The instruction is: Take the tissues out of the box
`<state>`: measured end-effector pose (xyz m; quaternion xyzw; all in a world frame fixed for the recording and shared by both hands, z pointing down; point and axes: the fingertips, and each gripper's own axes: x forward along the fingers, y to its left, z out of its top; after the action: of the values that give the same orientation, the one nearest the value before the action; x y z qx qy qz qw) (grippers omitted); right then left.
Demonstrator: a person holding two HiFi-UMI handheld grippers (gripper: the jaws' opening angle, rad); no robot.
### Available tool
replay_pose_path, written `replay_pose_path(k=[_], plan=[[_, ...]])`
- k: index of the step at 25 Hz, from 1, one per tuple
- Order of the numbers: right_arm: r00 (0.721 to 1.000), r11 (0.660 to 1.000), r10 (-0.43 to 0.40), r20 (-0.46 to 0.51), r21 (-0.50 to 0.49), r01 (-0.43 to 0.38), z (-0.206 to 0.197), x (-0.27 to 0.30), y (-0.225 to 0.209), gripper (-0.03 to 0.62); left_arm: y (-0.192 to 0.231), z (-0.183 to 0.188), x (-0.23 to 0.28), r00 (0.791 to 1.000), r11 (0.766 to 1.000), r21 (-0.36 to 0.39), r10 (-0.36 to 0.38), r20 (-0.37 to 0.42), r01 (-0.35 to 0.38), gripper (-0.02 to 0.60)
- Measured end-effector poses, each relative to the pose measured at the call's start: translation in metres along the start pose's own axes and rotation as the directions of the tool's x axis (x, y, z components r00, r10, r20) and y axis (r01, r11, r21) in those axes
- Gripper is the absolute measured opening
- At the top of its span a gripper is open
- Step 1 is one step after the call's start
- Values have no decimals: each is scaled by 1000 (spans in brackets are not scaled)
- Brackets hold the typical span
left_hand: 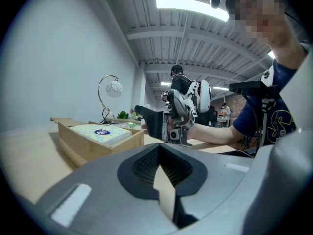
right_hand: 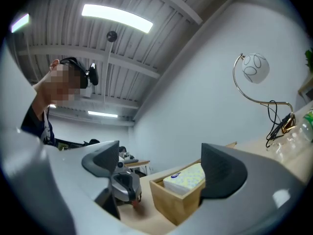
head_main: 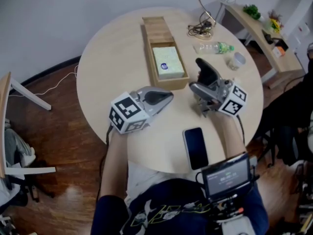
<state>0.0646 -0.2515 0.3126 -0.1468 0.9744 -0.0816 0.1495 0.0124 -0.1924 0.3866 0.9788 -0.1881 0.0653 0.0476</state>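
Closest to the head camera sits a small screen unit (head_main: 228, 176) at the person's chest, and just beyond it a black phone (head_main: 195, 147) lies flat near the edge of the round table (head_main: 107, 67), between the two forearms. Left gripper (head_main: 168, 97) lies low over the tabletop with its tip aimed at the near end of the wooden box (head_main: 157, 31), close to it though contact cannot be judged. In the left gripper view its jaws are drawn together to a thin slit with nothing caught in them (left_hand: 160, 153), and the box (left_hand: 83, 148) stands ahead and to the left. Right gripper (head_main: 203, 82) is just to the right of the box's near end, apart from it, tilted slightly upward. Its fingers are spread wide and bare (right_hand: 161, 168), and the box corner (right_hand: 176, 204) shows beyond the gap between them. Tissues (head_main: 168, 62), a pale patterned pack with a dark round mark on top, are lying in the near compartment of the box, seen also in the left gripper view (left_hand: 100, 132) and the right gripper view (right_hand: 186, 177). Farther back on the table a plastic bottle (head_main: 215, 47) lies on its side beside a clear cup (head_main: 237, 60), with a curved lamp (head_main: 203, 13) and its cable behind them.
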Motion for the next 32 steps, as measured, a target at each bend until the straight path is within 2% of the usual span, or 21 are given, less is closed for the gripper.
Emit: replay_pose_path(k=[2,5,8,10,15,17,20,25,28,32], plan=[[998,999,-11,-61,-42,9,-9,1,-1,495,0,0,0,1000,1000,0,0,-1,0,5],[987,993,-26,-158,-115,7,-22,3,-1,449,0,-1,1,1000,1000,-1,-3,-2,3,5],[973,993,-24,-228,-122,-4,-30,5,-2,441,-1,-2,2,1000,1000,0,-9,-3,9,5],[960,993,-18,-278,-118,-16,-33,7,-7,487,-2,-3,2,1000,1000,0,-13,-5,13,5],[912,980,-23,-409,-189,-60,-23,23,-19,563,-3,-4,4,1000,1000,-1,-21,-7,21,5],[869,968,-20,-494,-228,-107,-26,36,-20,563,-1,-4,3,1000,1000,1,-20,-7,20,5],[781,943,-32,-624,-278,-184,-37,53,-23,563,-1,-4,3,1000,1000,-1,-18,-7,18,5],[661,882,-105,-743,-376,-283,-46,73,-47,560,-2,-3,3,1000,1000,1,-22,-6,22,5],[564,841,-138,-814,-397,-367,-52,77,-56,560,-5,-3,4,999,999,2,-38,-6,38,5],[409,804,-166,-897,-363,-470,-61,81,-62,561,-7,-3,4,999,999,5,-54,-7,54,5]])
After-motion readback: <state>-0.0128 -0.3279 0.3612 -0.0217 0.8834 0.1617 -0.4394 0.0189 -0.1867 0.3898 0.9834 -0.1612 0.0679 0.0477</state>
